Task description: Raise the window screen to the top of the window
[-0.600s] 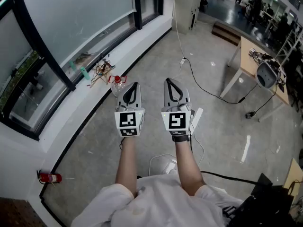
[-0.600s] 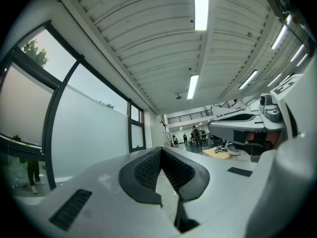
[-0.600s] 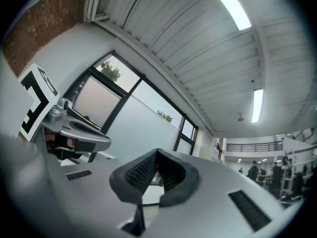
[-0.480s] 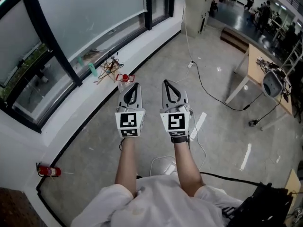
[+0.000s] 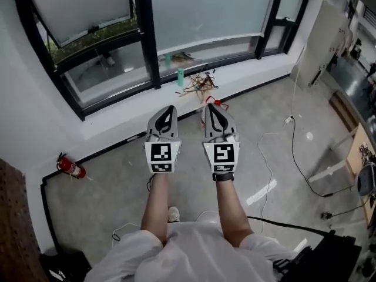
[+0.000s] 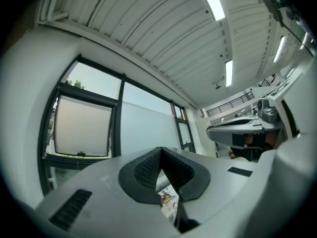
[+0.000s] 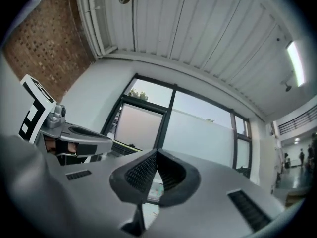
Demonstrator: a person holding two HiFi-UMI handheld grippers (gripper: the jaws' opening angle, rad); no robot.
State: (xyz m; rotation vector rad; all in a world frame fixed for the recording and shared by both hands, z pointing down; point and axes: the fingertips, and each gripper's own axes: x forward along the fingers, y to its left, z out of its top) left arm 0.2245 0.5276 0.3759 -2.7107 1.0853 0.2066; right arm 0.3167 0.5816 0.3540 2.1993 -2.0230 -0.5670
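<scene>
The person stood facing the window with both arms stretched forward, the left gripper and right gripper side by side over the floor, near each other but not touching, and both well short of the glass. In its own view the left gripper had its jaws brought together at the tips with nothing between them. The right gripper was the same, its tips meeting and empty. The screen filled the wide middle pane as a pale sheet. The head view showed a narrow strip of clear glass under its lower edge, and the gripper views showed open sky above its top edge. To its left, a smaller pale panel sat in a black frame, with greenery visible below it. On the sill stood a teal bottle just beside a tangle of wires. A red extinguisher lay on the floor by the wall at the left, and a white cable trailed across the floor at the right.
</scene>
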